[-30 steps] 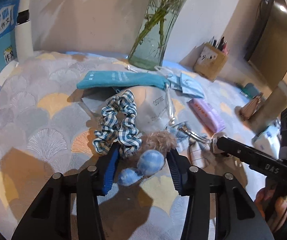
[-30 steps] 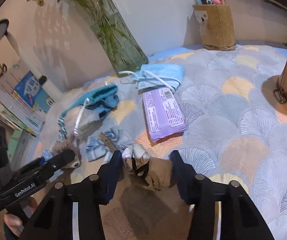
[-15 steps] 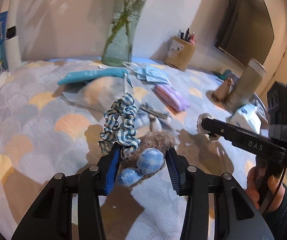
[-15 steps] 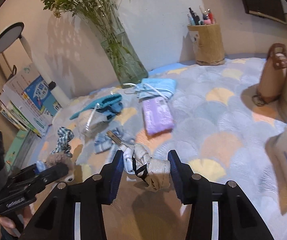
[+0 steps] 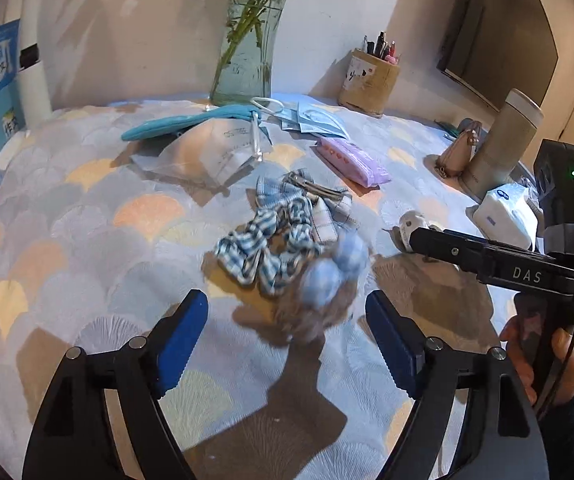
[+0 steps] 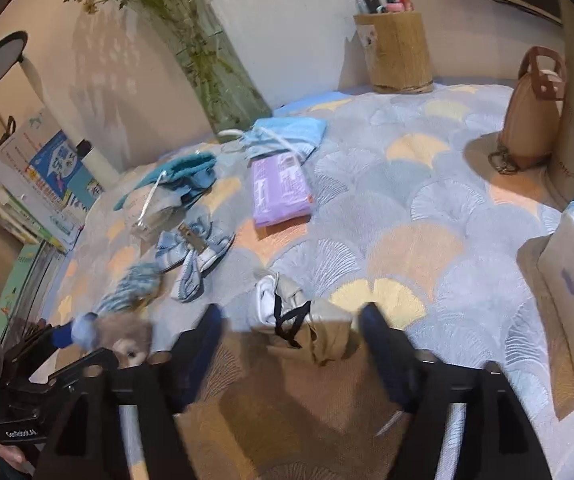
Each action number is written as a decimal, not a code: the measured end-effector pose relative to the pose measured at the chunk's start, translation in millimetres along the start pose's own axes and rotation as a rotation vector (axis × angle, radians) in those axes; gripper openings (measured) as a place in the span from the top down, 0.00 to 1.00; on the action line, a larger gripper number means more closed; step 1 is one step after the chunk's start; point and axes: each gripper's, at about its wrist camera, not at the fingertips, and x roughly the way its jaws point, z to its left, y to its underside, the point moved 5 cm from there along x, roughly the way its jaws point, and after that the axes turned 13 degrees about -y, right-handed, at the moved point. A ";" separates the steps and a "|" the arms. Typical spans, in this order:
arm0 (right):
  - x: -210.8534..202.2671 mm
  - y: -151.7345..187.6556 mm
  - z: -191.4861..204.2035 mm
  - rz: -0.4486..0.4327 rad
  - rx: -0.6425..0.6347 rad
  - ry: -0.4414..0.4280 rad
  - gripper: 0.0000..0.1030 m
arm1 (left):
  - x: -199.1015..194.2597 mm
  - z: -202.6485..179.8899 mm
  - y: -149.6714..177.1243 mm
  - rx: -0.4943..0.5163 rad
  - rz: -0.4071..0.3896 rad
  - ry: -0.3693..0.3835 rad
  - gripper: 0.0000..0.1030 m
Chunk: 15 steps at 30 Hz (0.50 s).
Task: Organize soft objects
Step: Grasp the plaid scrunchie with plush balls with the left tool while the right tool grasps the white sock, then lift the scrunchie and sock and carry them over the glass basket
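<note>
My left gripper (image 5: 285, 312) is opening, its blue pads well apart. Just ahead of it a blue-checked scrunchie (image 5: 263, 248) and a brown fuzzy hair tie with blue pompoms (image 5: 329, 274) lie blurred on the patterned cloth, free of the pads. A blue bow hair clip (image 5: 303, 192) sits right behind them. My right gripper (image 6: 291, 318) is opening too. A beige and white sock bundle (image 6: 307, 320) with a black tie rests between its fingers, and neither finger presses on it. In the right wrist view the fuzzy hair tie (image 6: 115, 332) shows by the left gripper's tip.
A glass vase (image 5: 247, 60) with green stems stands at the back, a pen holder (image 5: 369, 80) beside it. Face masks (image 5: 319, 120), a teal pouch (image 5: 191, 122) and a purple packet (image 5: 351, 160) lie behind. A flask (image 5: 503, 140), a tissue pack (image 5: 505, 216) and a small brown bag (image 6: 531, 120) stand on the right, books (image 6: 39, 184) on the left.
Both grippers have gone from shut to wide apart. The left one let go of the scrunchie and fuzzy tie, now beside the bow clip. The right one released the sock bundle.
</note>
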 end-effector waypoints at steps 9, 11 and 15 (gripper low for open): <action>7.8 0.9 4.2 0.020 -0.039 0.132 0.16 | 17.5 -15.2 -11.3 -0.049 0.020 -0.064 0.25; 12.6 1.0 7.9 0.035 -0.068 0.181 0.17 | 25.5 -18.5 -13.1 -0.067 0.037 -0.047 0.40; 10.8 1.3 9.6 0.023 -0.092 0.219 0.46 | 27.4 -17.9 -11.4 -0.075 0.039 -0.040 0.64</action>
